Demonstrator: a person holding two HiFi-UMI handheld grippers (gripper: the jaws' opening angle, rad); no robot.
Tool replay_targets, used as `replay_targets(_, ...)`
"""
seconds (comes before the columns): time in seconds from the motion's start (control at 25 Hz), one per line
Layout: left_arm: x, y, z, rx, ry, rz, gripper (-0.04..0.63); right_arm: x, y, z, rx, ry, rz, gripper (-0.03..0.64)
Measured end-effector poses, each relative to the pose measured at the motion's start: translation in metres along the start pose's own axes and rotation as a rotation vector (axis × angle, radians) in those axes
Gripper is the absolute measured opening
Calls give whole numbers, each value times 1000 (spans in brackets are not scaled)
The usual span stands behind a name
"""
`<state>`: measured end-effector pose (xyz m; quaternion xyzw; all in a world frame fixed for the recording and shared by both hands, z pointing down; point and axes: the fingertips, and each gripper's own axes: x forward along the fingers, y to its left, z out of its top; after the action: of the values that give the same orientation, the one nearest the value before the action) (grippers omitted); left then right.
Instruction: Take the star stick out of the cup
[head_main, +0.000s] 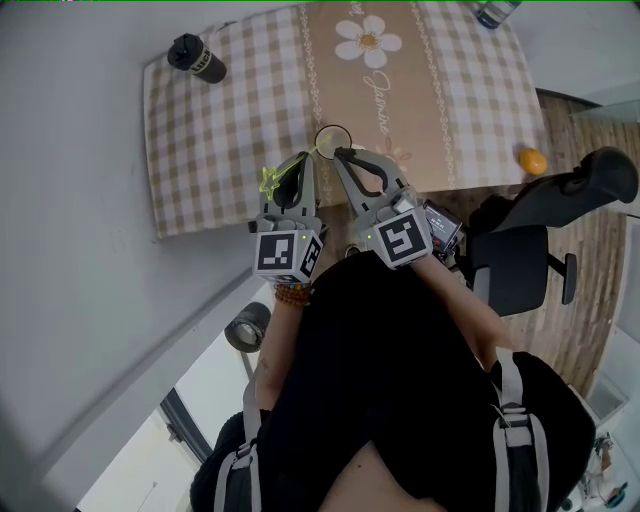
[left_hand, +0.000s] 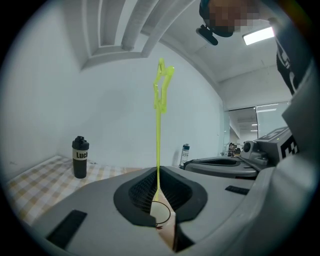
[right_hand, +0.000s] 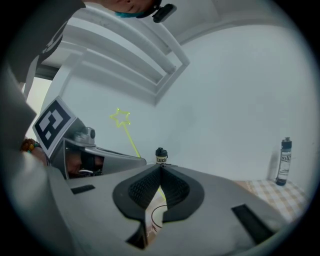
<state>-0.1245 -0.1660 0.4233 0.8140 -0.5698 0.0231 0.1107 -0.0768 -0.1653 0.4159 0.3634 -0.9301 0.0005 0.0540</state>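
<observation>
Slippage worries me: the left gripper (left_hand: 158, 175) pinches the thin star stick (left_hand: 159, 130) low on its shaft, star high above, tail seemingly just over the cup (head_main: 322, 132). A jerk could swing it loose or tip the cup. The right gripper (right_hand: 160, 169), tips together, sits at the rim; whether it grips there is unclear.

The cup (head_main: 322, 133) stands mid-way along the table (head_main: 200, 150), a bottle (head_main: 197, 58) far left, a second bottle (head_main: 493, 10) far right. On its near side, the left gripper (head_main: 305, 158) and right gripper (head_main: 340, 152) lie side by side.
</observation>
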Motion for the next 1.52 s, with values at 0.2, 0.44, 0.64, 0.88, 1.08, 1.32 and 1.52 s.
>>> replay_targets(0.2, 1, -3, -1, -1, 1, -3, 14, -1, 0, -1, -11, -1, 4, 6)
replay_targets(0.44, 5, -7, -3, 5, 6, 4, 14, -4, -3, -3, 0, -3, 9, 6)
replay_targets(0.64, 7, -8, -8, 11, 18, 9, 14, -8, -6, -4, 7, -6, 6, 6)
replay_targets(0.88, 8, -4, -1, -7, 22, 10, 15, -7, -8, 0, 16, 21, -5, 6)
replay_targets(1.08, 12, -10, -14, 6, 33, 22, 15, -12, -14, -10, 42, -2, 7, 6)
replay_targets(1.32, 13, -5, -16, 7, 42, 34, 15, -8, -11, -12, 38, 8, 22, 5)
replay_targets(1.52, 13, -3, -16, 6, 45, 46, 15, -7, -13, -14, 46, 13, 20, 5)
